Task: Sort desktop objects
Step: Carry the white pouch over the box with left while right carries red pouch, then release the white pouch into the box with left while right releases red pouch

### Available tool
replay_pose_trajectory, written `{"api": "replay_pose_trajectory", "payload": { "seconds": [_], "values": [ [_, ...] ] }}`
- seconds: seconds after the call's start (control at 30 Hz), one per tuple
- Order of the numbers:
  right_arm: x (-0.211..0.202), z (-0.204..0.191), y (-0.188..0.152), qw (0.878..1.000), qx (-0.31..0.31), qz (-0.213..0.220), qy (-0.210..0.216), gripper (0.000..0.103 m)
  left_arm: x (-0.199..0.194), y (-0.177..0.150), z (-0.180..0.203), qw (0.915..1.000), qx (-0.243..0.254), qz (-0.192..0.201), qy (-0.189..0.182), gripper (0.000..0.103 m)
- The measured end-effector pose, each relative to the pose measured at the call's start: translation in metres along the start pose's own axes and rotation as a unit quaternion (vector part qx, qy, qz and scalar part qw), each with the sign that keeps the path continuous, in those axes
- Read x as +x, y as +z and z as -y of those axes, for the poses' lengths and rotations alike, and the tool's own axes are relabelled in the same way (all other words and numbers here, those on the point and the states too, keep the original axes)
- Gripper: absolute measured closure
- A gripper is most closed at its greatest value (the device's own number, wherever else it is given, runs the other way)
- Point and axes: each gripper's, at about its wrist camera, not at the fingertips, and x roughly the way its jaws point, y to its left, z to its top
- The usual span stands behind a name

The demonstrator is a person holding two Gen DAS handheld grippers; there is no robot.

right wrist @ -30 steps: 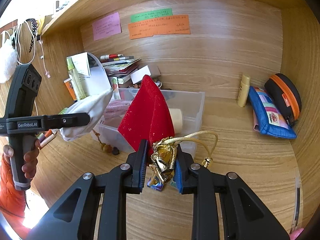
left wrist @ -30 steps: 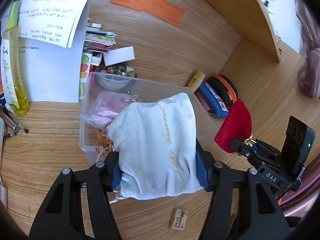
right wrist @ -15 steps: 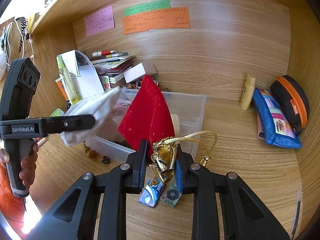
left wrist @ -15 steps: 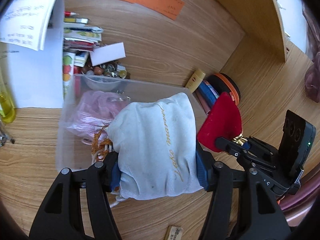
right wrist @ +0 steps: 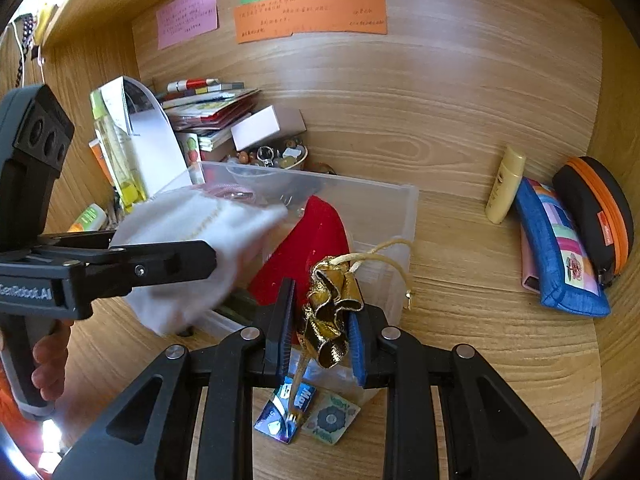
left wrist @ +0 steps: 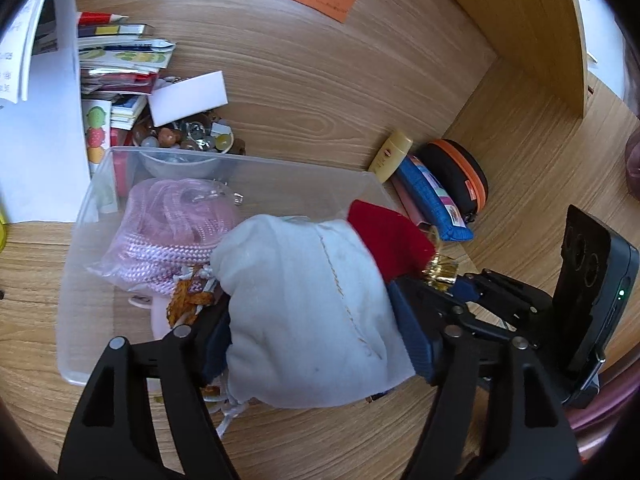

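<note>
My left gripper (left wrist: pixel 316 328) is shut on a white cloth pouch (left wrist: pixel 316 308) and holds it over the near part of a clear plastic bin (left wrist: pixel 80 240). My right gripper (right wrist: pixel 320 320) is shut on the gold-trimmed neck of a red velvet pouch (right wrist: pixel 312 240), held over the bin's right side (right wrist: pixel 404 208), beside the white pouch (right wrist: pixel 200 232). The red pouch (left wrist: pixel 384 232) also shows in the left wrist view, touching the white one. A bag of pink cord (left wrist: pixel 176 232) lies in the bin.
Behind the bin are a bowl of beads (left wrist: pixel 188 144), stacked booklets (left wrist: pixel 120 68) and a white paper sheet (left wrist: pixel 36 120). To the right lie a yellow tube (right wrist: pixel 504 184), a blue pouch (right wrist: pixel 560 248) and an orange-zipped black case (right wrist: pixel 596 216). Small packets (right wrist: pixel 308 412) lie in front.
Both grippers have moved forward and closer together over the bin. The red pouch now sits against the white pouch above the bin's inside.
</note>
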Motion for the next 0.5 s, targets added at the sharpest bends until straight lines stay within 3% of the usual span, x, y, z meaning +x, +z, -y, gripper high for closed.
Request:
{"api": "replay_pose_trajectory", "payload": {
  "seconds": [0.27, 0.5],
  "values": [
    [0.001, -0.003, 0.000, 1.000, -0.010, -0.002, -0.016, 0.081, -0.001, -0.007, 0.005, 0.9997, 0.014, 0.002, 0.018, 0.026],
    [-0.005, -0.005, 0.000, 1.000, -0.011, 0.004, -0.025, 0.071, -0.021, -0.014, 0.005, 0.9995, 0.011, 0.020, 0.022, 0.026]
  ]
}}
